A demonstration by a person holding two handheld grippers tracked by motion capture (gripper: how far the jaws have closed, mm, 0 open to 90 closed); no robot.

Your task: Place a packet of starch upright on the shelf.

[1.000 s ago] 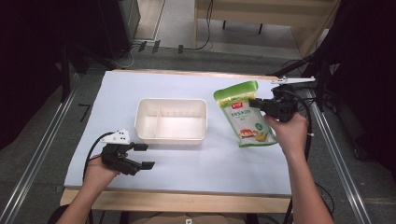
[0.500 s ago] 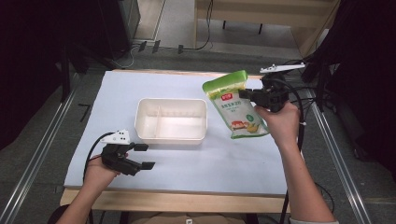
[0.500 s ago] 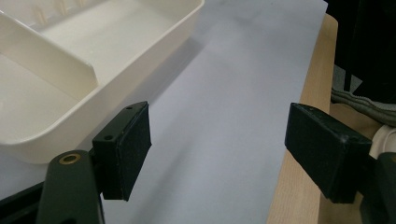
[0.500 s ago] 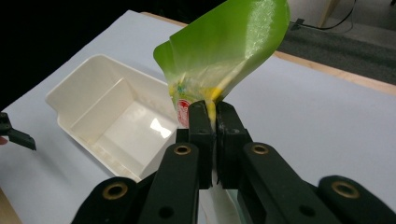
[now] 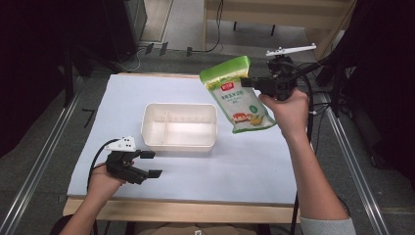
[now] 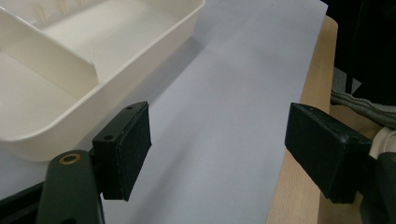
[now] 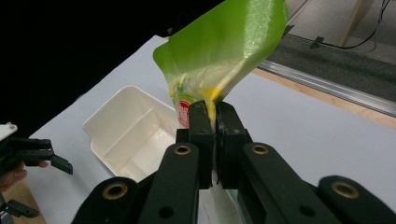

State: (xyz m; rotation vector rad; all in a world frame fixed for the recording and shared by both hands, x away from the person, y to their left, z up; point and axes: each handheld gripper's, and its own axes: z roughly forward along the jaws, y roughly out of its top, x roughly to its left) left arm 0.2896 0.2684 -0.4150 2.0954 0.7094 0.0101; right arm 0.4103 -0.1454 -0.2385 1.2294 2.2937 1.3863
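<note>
A: Near edge first. Left gripper rests low on the white table cover, by the person's side of it. Jaws?

B: Spread wide, nothing between them. In the left gripper view the two black pads stand well apart, with bare cover between them and the table's wooden edge at the right.

A: Next out?

B: Cream tray, mid-table, beyond the left gripper and apart from it. It has a divider wall inside; both compartments look empty.

A: And the pouch?

B: Green-topped snack pouch is off the table, hanging in the air to the right of the tray, tilted, green end up toward the far side. Right gripper holds it at one side edge.

A: Jaw state there?

B: Pressed together on the pouch. In the right gripper view the pads pinch the film tight and the pouch rises above them, with the tray lower left.

A: Farthest?

B: Floor, cables and wooden furniture past the table.
</note>
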